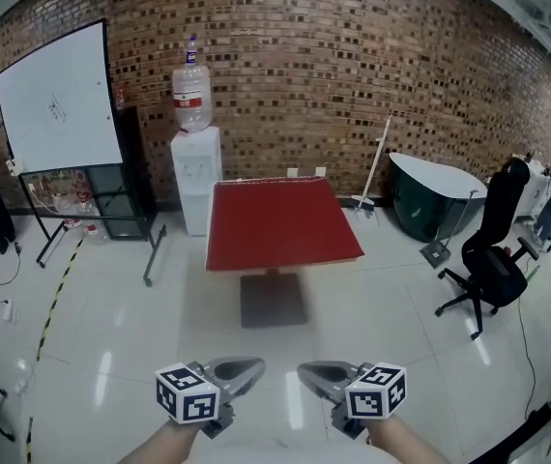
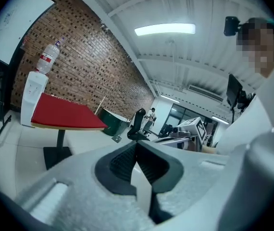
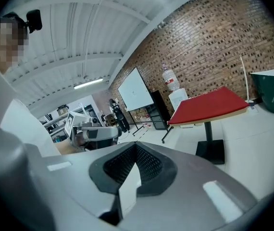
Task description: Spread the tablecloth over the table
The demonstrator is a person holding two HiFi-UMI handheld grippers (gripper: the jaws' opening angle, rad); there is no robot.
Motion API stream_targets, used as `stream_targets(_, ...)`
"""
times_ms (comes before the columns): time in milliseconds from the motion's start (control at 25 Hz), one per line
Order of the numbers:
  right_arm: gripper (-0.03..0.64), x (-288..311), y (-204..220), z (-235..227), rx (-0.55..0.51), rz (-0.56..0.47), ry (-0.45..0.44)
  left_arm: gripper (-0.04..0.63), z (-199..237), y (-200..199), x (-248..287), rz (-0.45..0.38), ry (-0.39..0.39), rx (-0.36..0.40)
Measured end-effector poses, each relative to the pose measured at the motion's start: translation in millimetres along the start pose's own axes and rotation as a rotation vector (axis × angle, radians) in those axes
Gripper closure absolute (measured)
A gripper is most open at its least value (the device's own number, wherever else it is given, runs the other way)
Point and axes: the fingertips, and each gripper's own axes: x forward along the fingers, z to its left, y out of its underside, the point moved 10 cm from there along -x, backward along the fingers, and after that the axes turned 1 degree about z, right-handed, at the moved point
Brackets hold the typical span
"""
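Left gripper [image 1: 254,364]: jaws closed, pads together, and nothing is pinched between them in its own view.
Right gripper [image 1: 304,367]: also closed and empty; the two sit side by side, tips turned toward each other.
Table [image 1: 273,301]: my landmark, a pedestal table straight ahead. Both grippers are well apart from its near side, out over the open floor.
Tablecloth [image 1: 277,222]: the red cloth already lies flat on the table and covers the whole top as far as I can see. The gripper views show a pale strip of table edge under the red, so I judge there is little or no overhang.
Water dispenser [image 1: 196,177]: just beside the table's far left corner. I'd keep clear of it on that side.
Step in hand: as I read it, closing in on the table to check and square up the cloth.
Doing it well: I'd come in square to the near edge and open both jaws before reaching the hem. Then I'd pinch only cloth at the two near corners and pull evenly and low, so the far side doesn't slide off.
Which way it points: its near edge faces me and its far edge faces the brick wall [image 1: 372,75], with the sides lined up to the table.
Long axis: it looks close to square from here, so I can't name a longer side with confidence.
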Motion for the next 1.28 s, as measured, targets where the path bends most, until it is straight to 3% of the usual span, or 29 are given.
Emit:
stream_targets(360, 0.618, -62.2, 56.7, 55.6, -0.005, 0.024, -0.019, 0.593, -87.5, 59.5, -17.2, -0.001, -0.034, -0.057)
stream_targets(760, 0.618, -162.0, 119.2, 98.2, -0.019, 0.006, 0.007, 0.594, -203.0, 125.5, -13.6, -0.001, -0.043, -0.050)
stream_targets(1280, 0.618, -193.9, 142.4, 120.2, -0.039, -0.015, 0.006, 0.593, -239.9, 147.4, -26.0, -0.005, -0.066, -0.035)
